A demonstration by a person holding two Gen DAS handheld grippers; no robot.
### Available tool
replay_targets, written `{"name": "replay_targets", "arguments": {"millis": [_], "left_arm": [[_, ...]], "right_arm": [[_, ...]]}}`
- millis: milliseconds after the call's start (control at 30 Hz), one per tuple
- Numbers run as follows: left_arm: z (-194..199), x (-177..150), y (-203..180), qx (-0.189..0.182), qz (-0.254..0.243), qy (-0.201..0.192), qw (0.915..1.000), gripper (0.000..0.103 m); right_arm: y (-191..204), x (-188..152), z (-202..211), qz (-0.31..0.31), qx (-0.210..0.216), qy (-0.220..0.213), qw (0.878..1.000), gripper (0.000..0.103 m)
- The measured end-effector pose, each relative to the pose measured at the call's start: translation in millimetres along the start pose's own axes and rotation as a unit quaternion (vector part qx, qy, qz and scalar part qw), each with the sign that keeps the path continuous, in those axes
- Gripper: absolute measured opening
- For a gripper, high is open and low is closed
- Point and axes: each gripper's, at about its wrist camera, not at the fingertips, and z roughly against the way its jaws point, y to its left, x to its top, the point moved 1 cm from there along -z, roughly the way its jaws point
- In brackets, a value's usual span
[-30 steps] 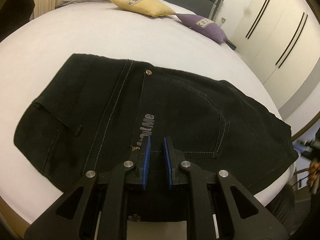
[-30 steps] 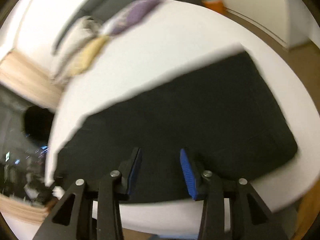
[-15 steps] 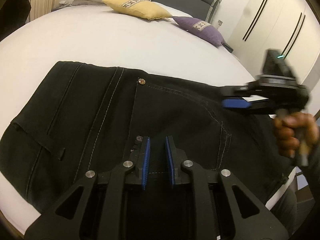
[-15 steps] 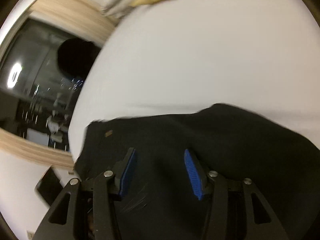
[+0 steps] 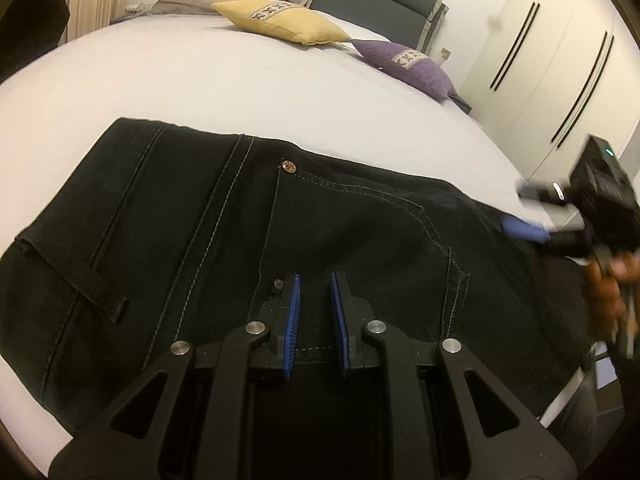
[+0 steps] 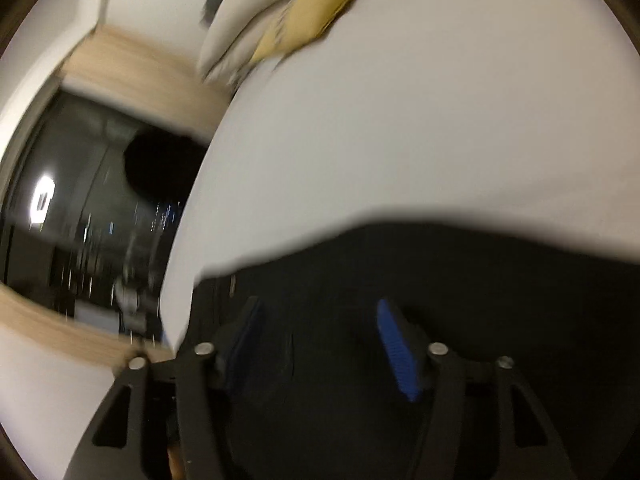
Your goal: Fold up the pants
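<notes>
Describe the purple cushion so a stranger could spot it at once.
On the white bed, look toward the dark headboard. Two cushions lie there; the purple cushion is nearer the wardrobe, unlike its yellow neighbour.

It was a home bedroom: a white bed filled the frame, cushions upper centre, wardrobe doors upper right.

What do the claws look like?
Both the left claw and right claw are black frames with triangle cut-outs, silver bolts and ribbed blue pads. The right one carries a black box with a tiny green light.
</notes>
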Motion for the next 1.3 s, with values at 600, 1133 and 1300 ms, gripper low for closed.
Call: {"name": "replay_targets", "arguments": {"millis": [600,1133,1300], "left_arm": [[0,-8,-103,-0.005,-0.073,0.038,0.9966,0.017],[-25,-18,-160,-0.006,-0.126,0.065,0.99,0.017],[-29,-22,-152,-0.017,-0.117,0.067,0.9907,0.017]], "right_arm": [[-170,-151,233,-0.189,-0.077,-0.16,0.966,0.066],[-203,-209,314,-0.211,-0.039,-0.222,0.951,0.066],[-269,-251,338,-0.304,-0.024,-0.269,0.914,0.042]]}}
